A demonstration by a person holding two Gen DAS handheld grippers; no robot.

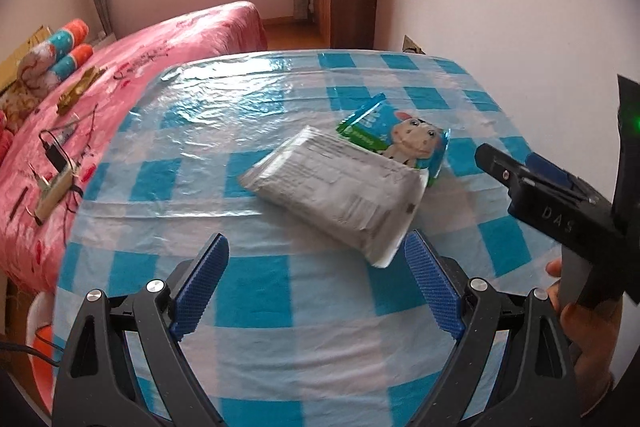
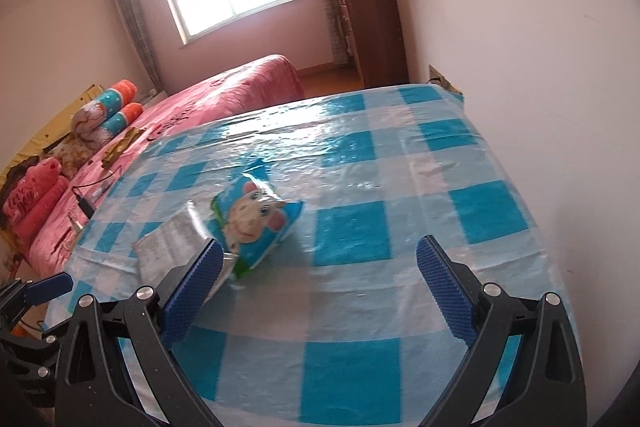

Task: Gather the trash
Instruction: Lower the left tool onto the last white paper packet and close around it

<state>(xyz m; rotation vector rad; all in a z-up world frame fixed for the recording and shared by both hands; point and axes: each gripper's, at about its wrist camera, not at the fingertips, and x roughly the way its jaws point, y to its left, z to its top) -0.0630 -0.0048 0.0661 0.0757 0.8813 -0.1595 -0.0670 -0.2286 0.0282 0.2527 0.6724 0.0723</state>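
Left wrist view: left gripper angled down, jaws wide, empty; grey packet at one o'clock. Right gripper likewise wide.

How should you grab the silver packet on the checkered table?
Probably by its near corner. The silver packet lies flat on the checkered tablecloth, with that corner sticking out toward the left gripper. Its far end is tucked against the blue cartoon bag. So come from the near side with jaws open, angled down, one pad slipping under the edge.

Blue-checked tablecloth — silver-grey packet
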